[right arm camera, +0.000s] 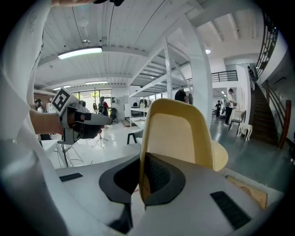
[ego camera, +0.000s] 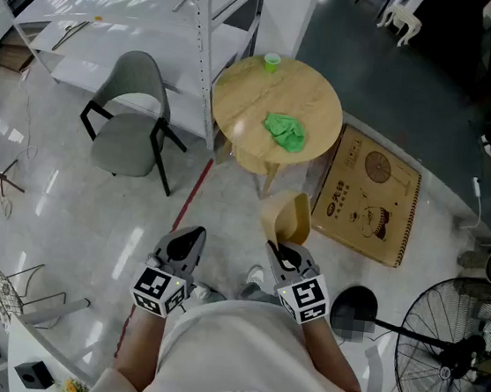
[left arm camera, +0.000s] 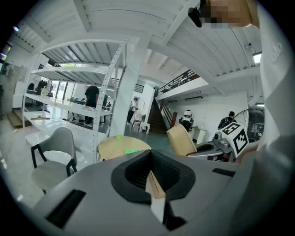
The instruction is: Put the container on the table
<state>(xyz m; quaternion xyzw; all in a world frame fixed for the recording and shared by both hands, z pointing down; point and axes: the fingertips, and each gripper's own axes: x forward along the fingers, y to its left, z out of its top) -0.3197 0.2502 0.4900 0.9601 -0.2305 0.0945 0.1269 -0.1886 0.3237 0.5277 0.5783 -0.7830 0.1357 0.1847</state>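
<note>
A tan, open-topped container (ego camera: 289, 218) hangs above the floor in front of me, and my right gripper (ego camera: 285, 251) is shut on its near wall. In the right gripper view the container (right arm camera: 177, 131) stands upright between the jaws of that gripper (right arm camera: 144, 179). The round wooden table (ego camera: 239, 101) is farther ahead, bearing a crumpled green cloth (ego camera: 284, 132) and a small green cup (ego camera: 272, 61). My left gripper (ego camera: 189, 239) is beside the right one, shut and holding nothing. From the left gripper view (left arm camera: 150, 177) the container (left arm camera: 181, 140) shows to the right and the table (left arm camera: 110, 147) ahead.
A grey chair (ego camera: 135, 119) stands left of the table, by a white shelving rack (ego camera: 205, 17). A flat cardboard box (ego camera: 370, 193) lies on the floor right of the table. A standing fan (ego camera: 453, 349) is at the lower right.
</note>
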